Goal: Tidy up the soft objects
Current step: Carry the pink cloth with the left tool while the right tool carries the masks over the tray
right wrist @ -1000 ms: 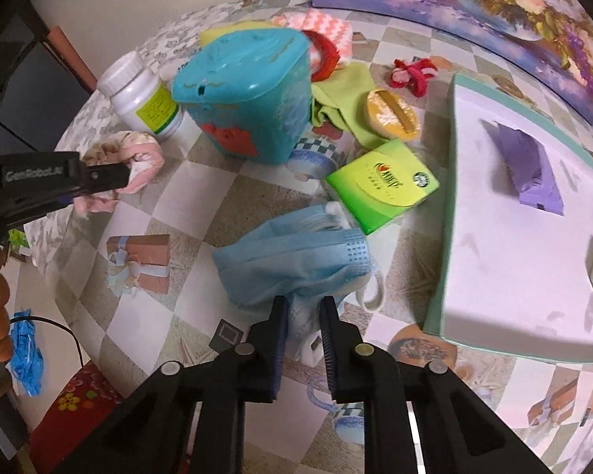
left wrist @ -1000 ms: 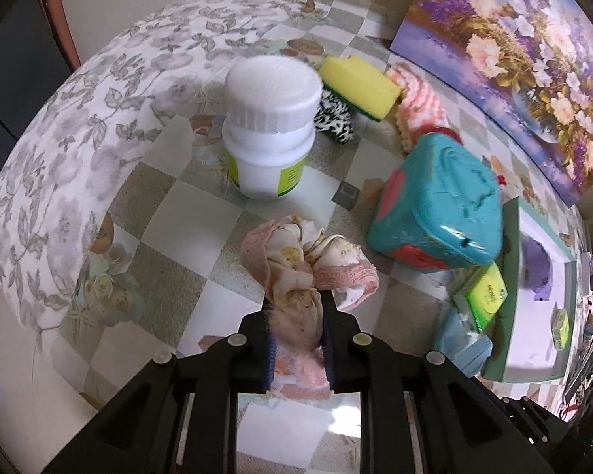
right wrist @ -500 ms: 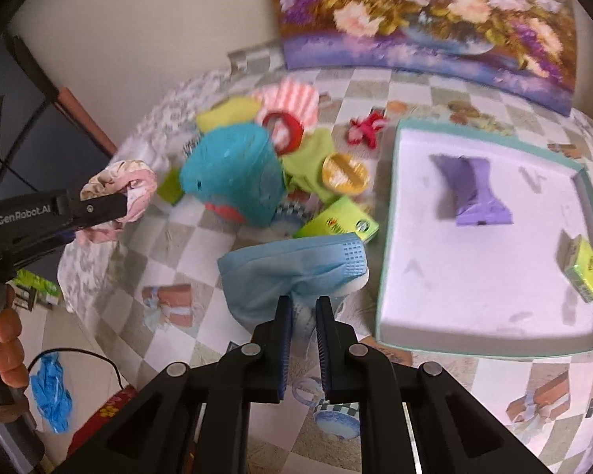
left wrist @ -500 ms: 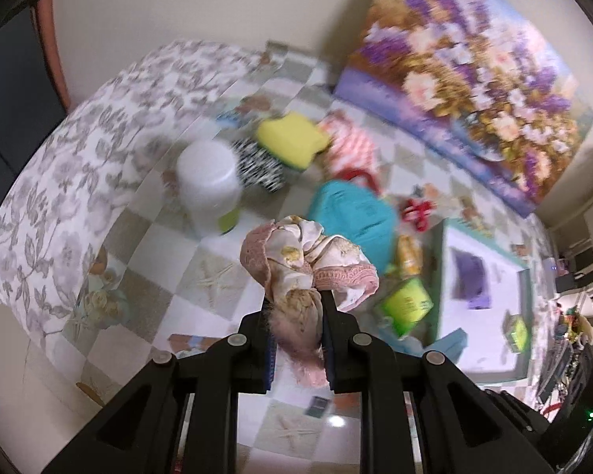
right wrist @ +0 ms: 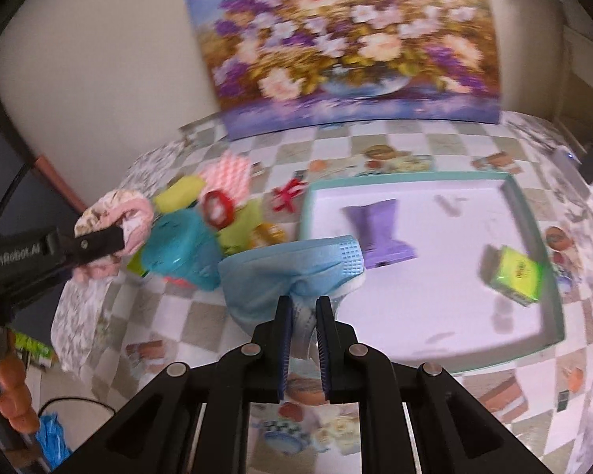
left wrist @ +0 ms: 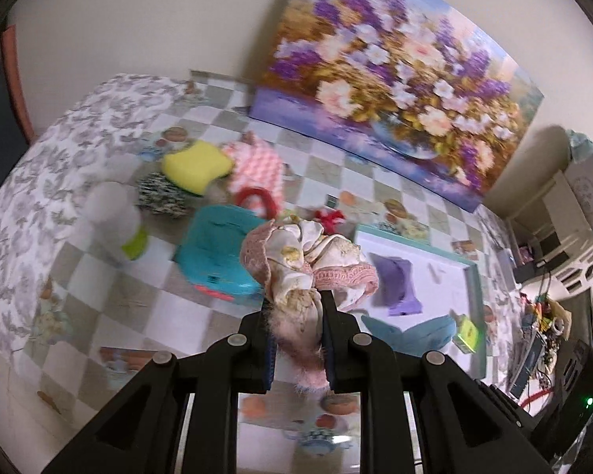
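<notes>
Left wrist view: left gripper jaws clamped on the pink floral scrunchie, lifted clear of the desk, tray off at 3 o'clock with a purple cloth already in it; right wrist view: right gripper jaws nearly closed, pinching the blue face mask by its lower edge, white tray floor dead ahead at 1 o'clock. To do it well, I'd carry both over the teal rim with slack to spare, lower onto bare floor away from the green box, open only once the fabric rests, scrunchie well apart from the mask
</notes>
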A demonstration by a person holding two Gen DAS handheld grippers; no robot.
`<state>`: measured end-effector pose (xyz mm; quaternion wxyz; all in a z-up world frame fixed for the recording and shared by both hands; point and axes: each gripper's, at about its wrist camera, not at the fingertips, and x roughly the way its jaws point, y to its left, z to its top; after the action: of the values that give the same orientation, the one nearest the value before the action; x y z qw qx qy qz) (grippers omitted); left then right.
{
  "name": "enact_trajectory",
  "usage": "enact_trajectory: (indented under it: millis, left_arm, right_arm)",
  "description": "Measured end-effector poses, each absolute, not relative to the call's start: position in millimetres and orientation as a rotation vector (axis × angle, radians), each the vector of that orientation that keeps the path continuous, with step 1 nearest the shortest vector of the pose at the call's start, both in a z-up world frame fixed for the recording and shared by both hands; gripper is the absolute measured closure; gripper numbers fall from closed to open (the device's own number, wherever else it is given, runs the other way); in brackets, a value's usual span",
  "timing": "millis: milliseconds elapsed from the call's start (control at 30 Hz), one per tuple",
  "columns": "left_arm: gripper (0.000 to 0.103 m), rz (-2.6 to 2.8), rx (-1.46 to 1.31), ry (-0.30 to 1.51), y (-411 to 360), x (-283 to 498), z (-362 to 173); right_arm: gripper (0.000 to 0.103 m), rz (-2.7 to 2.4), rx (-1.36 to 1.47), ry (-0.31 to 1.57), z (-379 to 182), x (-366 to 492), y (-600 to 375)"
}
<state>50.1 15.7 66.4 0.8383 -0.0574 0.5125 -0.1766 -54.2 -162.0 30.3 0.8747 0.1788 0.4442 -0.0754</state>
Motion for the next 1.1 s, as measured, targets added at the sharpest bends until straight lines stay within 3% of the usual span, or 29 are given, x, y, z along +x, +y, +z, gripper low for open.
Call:
enact_trajectory:
  millis: [567, 1100]
  left_arm:
    - [0.083, -0.536, -0.029, 1.143, -71, 27, 28]
    - [0.083, -0.644, 0.092, 1.2, -131, 9, -4]
  right_arm:
    - [0.09, -0.386, 0.534, 0.864, 31, -97, -265]
    - [0.09, -0.68, 0.487, 0.863, 25, -138, -328]
